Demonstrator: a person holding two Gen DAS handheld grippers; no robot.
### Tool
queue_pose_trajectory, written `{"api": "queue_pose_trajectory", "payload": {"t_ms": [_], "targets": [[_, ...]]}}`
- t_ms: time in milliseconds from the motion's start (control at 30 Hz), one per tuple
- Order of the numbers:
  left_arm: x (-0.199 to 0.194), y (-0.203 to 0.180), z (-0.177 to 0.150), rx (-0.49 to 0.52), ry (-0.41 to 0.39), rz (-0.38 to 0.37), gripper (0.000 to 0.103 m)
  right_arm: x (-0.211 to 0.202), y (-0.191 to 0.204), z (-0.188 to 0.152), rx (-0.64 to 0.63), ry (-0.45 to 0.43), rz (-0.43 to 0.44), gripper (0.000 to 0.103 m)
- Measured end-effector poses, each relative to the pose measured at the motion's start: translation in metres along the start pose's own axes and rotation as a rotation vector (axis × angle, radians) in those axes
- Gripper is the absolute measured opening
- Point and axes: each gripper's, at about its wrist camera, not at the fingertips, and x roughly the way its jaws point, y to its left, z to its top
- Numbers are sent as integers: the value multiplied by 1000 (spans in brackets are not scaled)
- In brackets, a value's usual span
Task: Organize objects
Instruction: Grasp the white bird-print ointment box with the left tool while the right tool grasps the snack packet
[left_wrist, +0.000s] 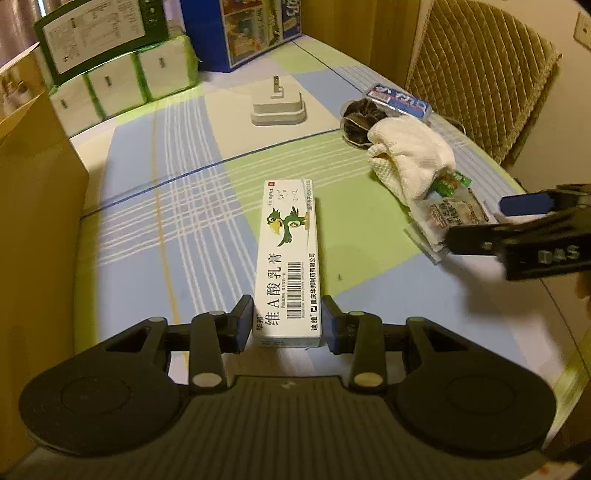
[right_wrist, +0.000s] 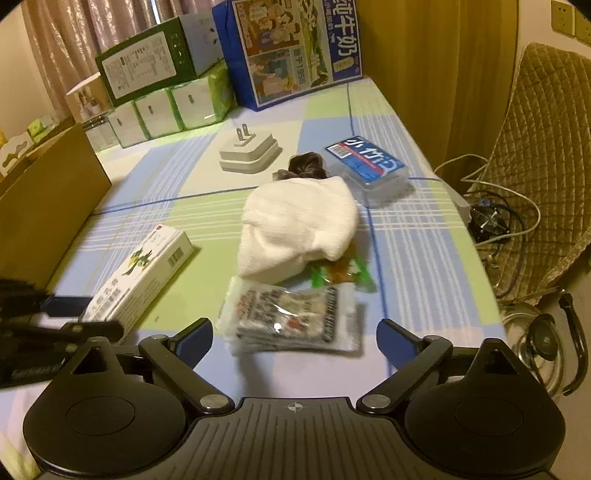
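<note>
Checked blue-and-green tablecloth (left_wrist: 184, 229), cardboard box wall (left_wrist: 37, 184) at 9 o'clock. Long white carton printed with a green bird (left_wrist: 288, 258) lies flat at centre; left gripper (left_wrist: 288, 321) has both pads against its near end. Right gripper (right_wrist: 295, 343) spread wide, empty, behind clear printed sachet pack (right_wrist: 291, 317). White knitted cloth (right_wrist: 299, 225) at 12 o'clock of the pack, touching it.

White carton (left_wrist: 288, 266): "维A酸乳膏", "华邦", "迪维", barcode. Right claw (left_wrist: 517, 225), body at 3 o'clock: "DAS". Blue box (right_wrist: 295, 48), 12 o'clock: "纯牛奶", inverted.
</note>
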Motion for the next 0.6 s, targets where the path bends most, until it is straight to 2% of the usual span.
{"api": "queue_pose_trajectory", "payload": {"t_ms": [67, 333, 400, 433, 467, 600], "targets": [[-4, 1, -1, -8, -11, -1, 43, 7, 4, 3, 4, 12, -13, 98], [-6, 6, 5, -15, -28, -4, 48, 31, 18, 3, -61, 53, -88, 98], [-4, 7, 8, -14, -29, -6, 48, 30, 18, 0, -70, 41, -103, 94], [-3, 8, 9, -12, -29, -6, 48, 29, 18, 0, -77, 34, -113, 88], [-1, 8, 11, -10, -28, -6, 48, 28, 18, 0, -77, 32, -115, 86], [7, 6, 19, 6, -17, -18, 48, 23, 11, 1, -43, 27, -94, 76]]}}
